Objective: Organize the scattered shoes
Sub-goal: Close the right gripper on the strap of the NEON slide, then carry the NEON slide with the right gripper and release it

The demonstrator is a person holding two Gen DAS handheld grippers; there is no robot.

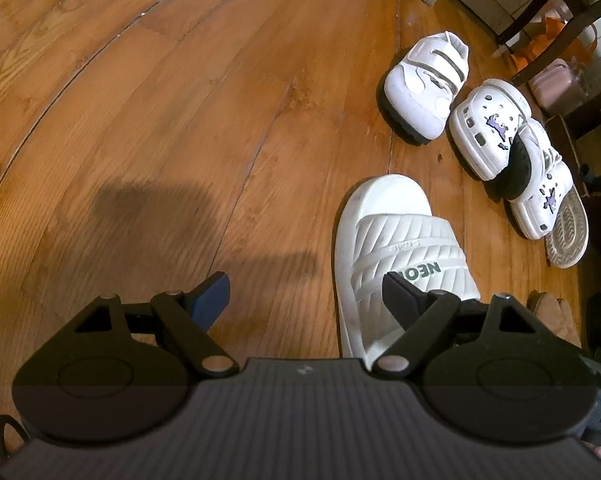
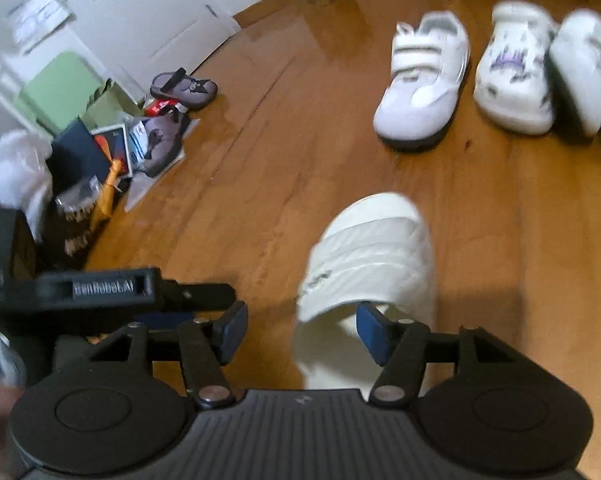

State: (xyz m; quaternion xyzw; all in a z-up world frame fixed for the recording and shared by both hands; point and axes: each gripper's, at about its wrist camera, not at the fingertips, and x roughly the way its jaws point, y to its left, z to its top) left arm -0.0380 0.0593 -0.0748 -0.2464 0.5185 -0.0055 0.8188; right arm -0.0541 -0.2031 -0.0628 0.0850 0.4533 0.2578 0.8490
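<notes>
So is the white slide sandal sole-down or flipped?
Sole-down: the white slide sandal shows its ribbed strap facing up on the wooden floor.

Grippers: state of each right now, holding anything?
Left gripper: open, holding nothing, above the wooden floor.
Right gripper: open, empty; white ribbed rubber slide sandal lies free beside its right finger.

Wooden floor (image 1: 180, 120) with white slide (image 1: 396, 240), sneaker (image 1: 424, 84)
</notes>
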